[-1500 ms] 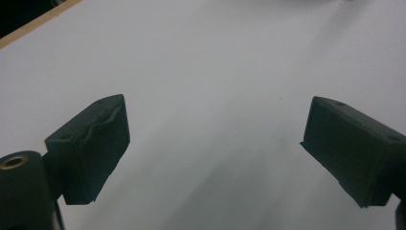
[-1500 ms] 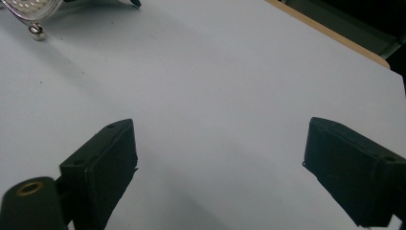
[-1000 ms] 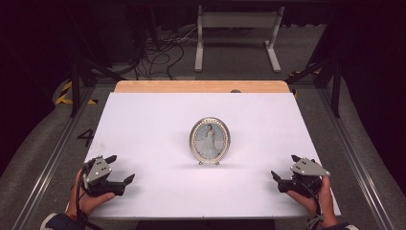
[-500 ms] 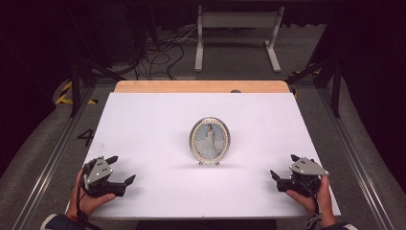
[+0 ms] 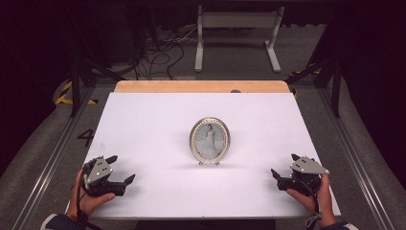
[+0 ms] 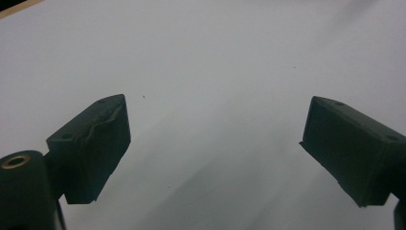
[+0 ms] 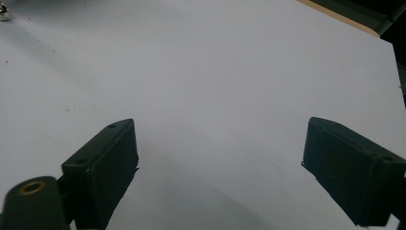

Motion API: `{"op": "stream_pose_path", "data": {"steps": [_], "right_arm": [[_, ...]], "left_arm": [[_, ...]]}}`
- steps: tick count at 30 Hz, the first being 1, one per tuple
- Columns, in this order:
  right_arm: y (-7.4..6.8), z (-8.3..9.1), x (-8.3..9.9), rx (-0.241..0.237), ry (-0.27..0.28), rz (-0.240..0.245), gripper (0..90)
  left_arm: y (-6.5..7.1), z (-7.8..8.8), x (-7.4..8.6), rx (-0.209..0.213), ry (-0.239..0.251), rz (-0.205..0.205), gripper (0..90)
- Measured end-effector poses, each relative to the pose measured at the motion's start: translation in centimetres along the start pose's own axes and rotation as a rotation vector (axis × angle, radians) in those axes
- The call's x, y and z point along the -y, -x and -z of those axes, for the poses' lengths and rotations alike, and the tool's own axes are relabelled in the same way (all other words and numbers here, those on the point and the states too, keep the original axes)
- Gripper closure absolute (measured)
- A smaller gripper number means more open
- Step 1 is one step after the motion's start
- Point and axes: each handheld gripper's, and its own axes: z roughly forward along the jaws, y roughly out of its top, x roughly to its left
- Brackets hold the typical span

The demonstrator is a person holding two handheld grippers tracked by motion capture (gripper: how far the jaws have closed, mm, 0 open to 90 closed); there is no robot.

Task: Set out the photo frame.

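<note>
While the oval, pearl-rimmed silver picture frame (image 5: 209, 140) stands upright mid-table on the white tabletop (image 5: 158, 120), untouched, the work looks unstarted: the left gripper (image 5: 118, 168) and right gripper (image 5: 283, 165) rest at the near corners, well apart from it, all 4 jaws spread wide and empty.

only the picture frame (image 5: 209, 141) blocks mid-table.

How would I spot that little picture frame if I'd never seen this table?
Look at the white table, near its middle. There a small oval frame stands upright, holding a picture of a figure in white. Its beaded silvery rim sets it apart.
</note>
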Motion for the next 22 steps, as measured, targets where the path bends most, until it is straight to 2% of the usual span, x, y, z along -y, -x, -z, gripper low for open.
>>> {"op": "stream_pose_path", "data": {"steps": [5,9,16,18,22], "right_arm": [[0.08,0.03,0.0,0.006,0.002,-0.007,11.1],[0.18,-0.15,0.07,0.008,-0.003,-0.008,11.4],[0.3,-0.05,0.15,0.011,0.0,-0.021,11.8],[0.26,-0.1,0.15,0.01,-0.003,-0.016,11.7],[0.12,-0.14,0.13,0.009,-0.006,-0.013,11.5]], "left_arm": [[0.08,-0.08,-0.09,0.005,0.0,-0.011,9.7],[0.03,-0.29,-0.12,0.004,-0.001,-0.002,9.9],[0.18,-0.26,-0.22,0.005,0.0,-0.011,9.9],[0.17,-0.22,-0.18,0.005,0.003,-0.001,9.8],[0.0,-0.31,-0.18,0.004,0.0,-0.007,9.8]]}}
